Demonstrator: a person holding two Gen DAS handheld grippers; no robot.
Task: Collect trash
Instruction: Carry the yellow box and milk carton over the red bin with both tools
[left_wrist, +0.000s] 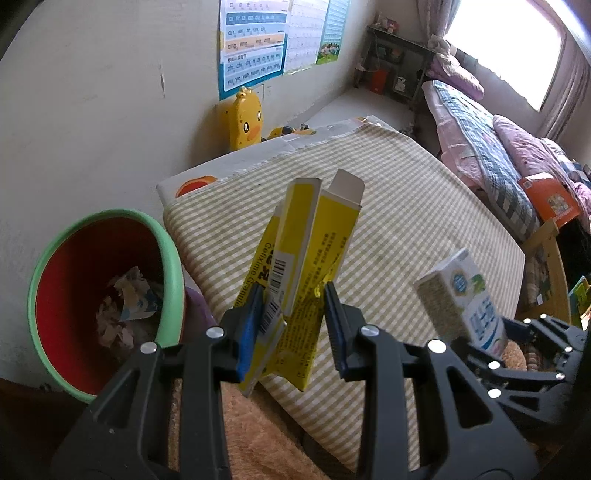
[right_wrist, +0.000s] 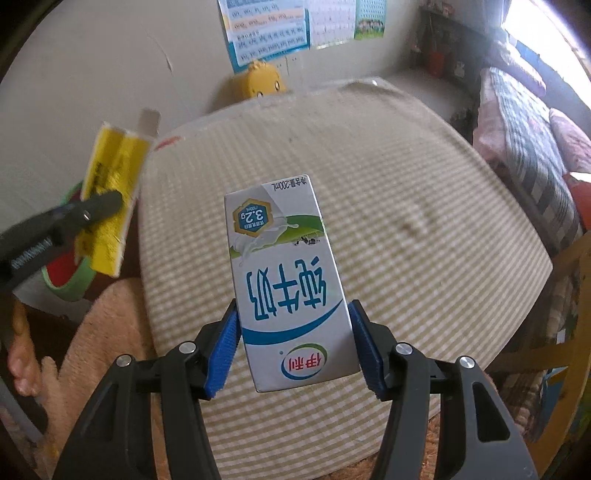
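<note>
My left gripper (left_wrist: 293, 314) is shut on a crushed yellow medicine box (left_wrist: 306, 251) and holds it above the front left corner of the checked table (left_wrist: 424, 206). A red bin with a green rim (left_wrist: 92, 288) stands left of the table, with crumpled paper inside. My right gripper (right_wrist: 293, 343) is shut on a white and blue milk carton (right_wrist: 288, 288), held upside down above the table (right_wrist: 424, 206). The carton (left_wrist: 465, 299) shows at the right of the left wrist view. The yellow box (right_wrist: 110, 192) and left gripper (right_wrist: 85, 212) show at the left of the right wrist view.
A yellow duck toy (left_wrist: 245, 118) stands against the wall behind the table. A bed with pink and checked bedding (left_wrist: 491, 147) runs along the right. A fluffy orange rug (left_wrist: 251, 435) lies below the table's front edge. Wall posters (left_wrist: 255, 40) hang above.
</note>
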